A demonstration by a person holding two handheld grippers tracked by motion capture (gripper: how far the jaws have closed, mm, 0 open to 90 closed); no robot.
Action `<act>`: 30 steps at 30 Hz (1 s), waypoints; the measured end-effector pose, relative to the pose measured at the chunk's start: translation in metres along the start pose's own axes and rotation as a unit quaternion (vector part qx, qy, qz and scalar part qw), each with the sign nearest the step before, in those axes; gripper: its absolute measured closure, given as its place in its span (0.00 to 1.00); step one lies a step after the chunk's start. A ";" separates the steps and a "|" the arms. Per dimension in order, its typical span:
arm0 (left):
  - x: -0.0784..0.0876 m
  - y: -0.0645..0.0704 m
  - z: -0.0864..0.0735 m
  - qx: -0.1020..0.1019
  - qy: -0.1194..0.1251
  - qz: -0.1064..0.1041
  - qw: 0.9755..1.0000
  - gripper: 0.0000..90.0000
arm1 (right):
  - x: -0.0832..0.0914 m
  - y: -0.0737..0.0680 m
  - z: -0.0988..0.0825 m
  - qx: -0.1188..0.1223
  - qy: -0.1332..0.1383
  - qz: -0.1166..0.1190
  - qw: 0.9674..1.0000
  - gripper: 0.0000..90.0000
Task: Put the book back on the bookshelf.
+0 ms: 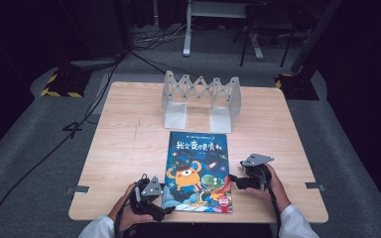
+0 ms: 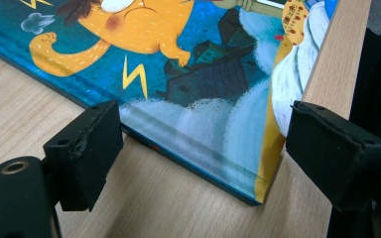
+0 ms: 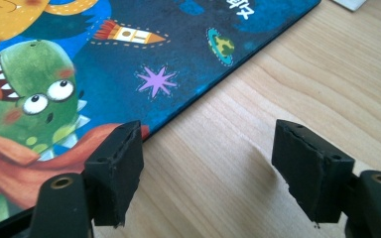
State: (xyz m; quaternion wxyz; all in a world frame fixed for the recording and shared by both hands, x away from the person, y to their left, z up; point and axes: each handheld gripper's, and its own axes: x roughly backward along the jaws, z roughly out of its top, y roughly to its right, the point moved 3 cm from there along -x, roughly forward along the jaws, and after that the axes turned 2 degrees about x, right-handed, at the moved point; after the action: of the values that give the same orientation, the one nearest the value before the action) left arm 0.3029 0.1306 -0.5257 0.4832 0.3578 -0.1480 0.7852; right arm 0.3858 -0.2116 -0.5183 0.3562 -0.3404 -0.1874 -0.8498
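Both grippers, L (image 1: 164,210) & R (image 1: 234,179), open beside picture book (image 1: 198,171).

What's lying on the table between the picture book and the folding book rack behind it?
Nothing: in the high view, only bare wooden table separates the picture book from the folding book rack.

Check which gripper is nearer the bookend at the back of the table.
Right. The right gripper sits by the book's right edge, farther up the table toward the bookend. The left gripper is at the book's near-left corner, by the table's front edge.
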 end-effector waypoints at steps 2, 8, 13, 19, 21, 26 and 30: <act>-0.001 0.001 0.001 0.003 0.001 0.005 1.000 0.17 | 0.001 0.000 -0.001 -0.004 -0.003 0.003 1.000 0.31; -0.008 0.008 0.004 -0.015 -0.013 0.031 0.999 0.13 | 0.009 -0.006 -0.007 0.005 -0.009 0.014 1.000 0.32; -0.009 0.007 0.007 -0.014 -0.012 0.027 0.999 0.13 | 0.016 -0.009 -0.015 0.002 -0.014 0.028 1.000 0.30; -0.014 0.006 0.011 -0.015 -0.016 0.034 0.999 0.11 | 0.028 -0.014 -0.026 0.001 -0.015 0.046 0.999 0.28; -0.014 0.006 0.011 -0.014 -0.017 0.032 0.999 0.09 | 0.033 -0.018 -0.030 0.008 -0.018 0.050 0.999 0.28; -0.018 0.005 0.014 -0.016 -0.023 0.033 0.999 0.05 | 0.038 -0.023 -0.034 0.018 -0.020 0.061 0.998 0.26; -0.017 0.004 0.013 -0.017 -0.023 0.032 0.999 0.05 | 0.045 -0.030 -0.037 0.033 -0.033 0.068 0.997 0.27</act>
State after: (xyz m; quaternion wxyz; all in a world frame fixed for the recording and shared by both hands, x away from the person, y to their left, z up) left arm 0.3095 0.1100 -0.5276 0.4605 0.3627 -0.1836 0.7891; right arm 0.3240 -0.2333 -0.5139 0.4180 -0.3681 -0.2034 -0.8052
